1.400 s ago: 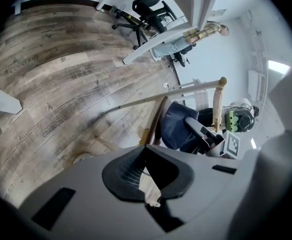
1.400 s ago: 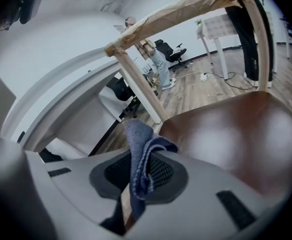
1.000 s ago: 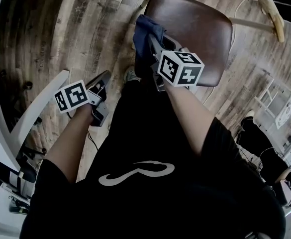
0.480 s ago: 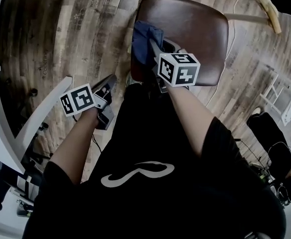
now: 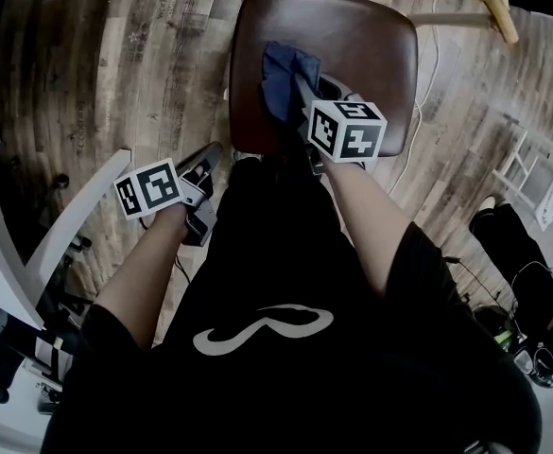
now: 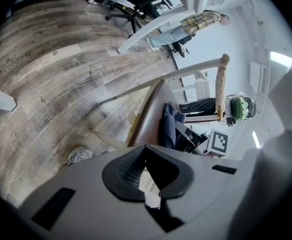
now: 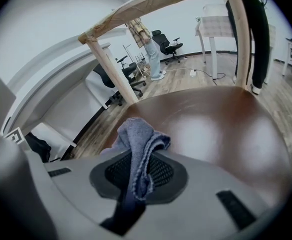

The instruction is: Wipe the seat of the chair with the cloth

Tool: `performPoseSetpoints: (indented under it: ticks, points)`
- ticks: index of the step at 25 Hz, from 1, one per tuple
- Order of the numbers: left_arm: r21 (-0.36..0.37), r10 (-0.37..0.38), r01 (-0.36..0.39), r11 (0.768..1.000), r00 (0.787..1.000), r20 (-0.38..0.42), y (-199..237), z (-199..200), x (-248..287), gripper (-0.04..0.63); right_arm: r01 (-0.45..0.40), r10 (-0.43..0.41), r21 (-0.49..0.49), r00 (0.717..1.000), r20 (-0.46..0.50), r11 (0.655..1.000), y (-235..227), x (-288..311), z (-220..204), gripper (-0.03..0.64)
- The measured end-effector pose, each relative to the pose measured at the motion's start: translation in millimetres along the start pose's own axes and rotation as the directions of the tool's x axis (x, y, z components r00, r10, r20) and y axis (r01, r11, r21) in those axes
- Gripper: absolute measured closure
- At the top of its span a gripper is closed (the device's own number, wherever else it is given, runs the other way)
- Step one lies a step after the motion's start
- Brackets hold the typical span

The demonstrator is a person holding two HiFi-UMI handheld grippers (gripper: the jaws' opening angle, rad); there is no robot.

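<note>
Head view looks steeply down on the brown chair seat [image 5: 366, 50], which stands on a wood-plank floor [image 5: 115, 74] just ahead of the person's legs. The right gripper [image 5: 300, 91] reaches over the seat's near edge, its jaws closed on the blue cloth [image 5: 281, 72]. The cloth sits bunched over the near part of the seat, a little to the person's left of the seat's middle.

From the right gripper view, the cloth [image 7: 137, 151] is pinched between the two black pads, with a folded wad standing out past the tips and a fringed edge hanging down between them. The glossy seat [image 7: 215, 129] spreads beyond it, bare and shiny, with the pale wooden back frame [image 7: 113, 74] at its far side. Whether the wad presses on the seat cannot be told.

The left gripper [image 5: 210, 157] hangs off the seat's near-left corner, over the floor and clear of the seat. In the left gripper view its jaws [image 6: 145, 176] meet at the tips and hold nothing; beyond them show the seat's edge [image 6: 146, 121], the cloth [image 6: 166, 129] on it, and a shoe [image 6: 78, 156] on the floor below the seat.
</note>
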State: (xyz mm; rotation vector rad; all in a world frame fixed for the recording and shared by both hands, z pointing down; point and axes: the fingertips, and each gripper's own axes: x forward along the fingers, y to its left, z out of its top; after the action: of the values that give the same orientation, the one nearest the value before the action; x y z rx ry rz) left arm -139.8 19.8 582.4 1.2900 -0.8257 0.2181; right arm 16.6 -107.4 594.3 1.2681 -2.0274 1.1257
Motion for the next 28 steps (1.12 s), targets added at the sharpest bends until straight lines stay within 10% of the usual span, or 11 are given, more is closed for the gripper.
performPoseSetpoints:
  ticks: [28]
  points:
    - [0.017, -0.002, 0.003, 1.0, 0.999, -0.047, -67, -54, 82, 0.583, 0.117, -0.12, 0.068, 0.992, 0.046, 0.991, -154, -72, 4, 0.563]
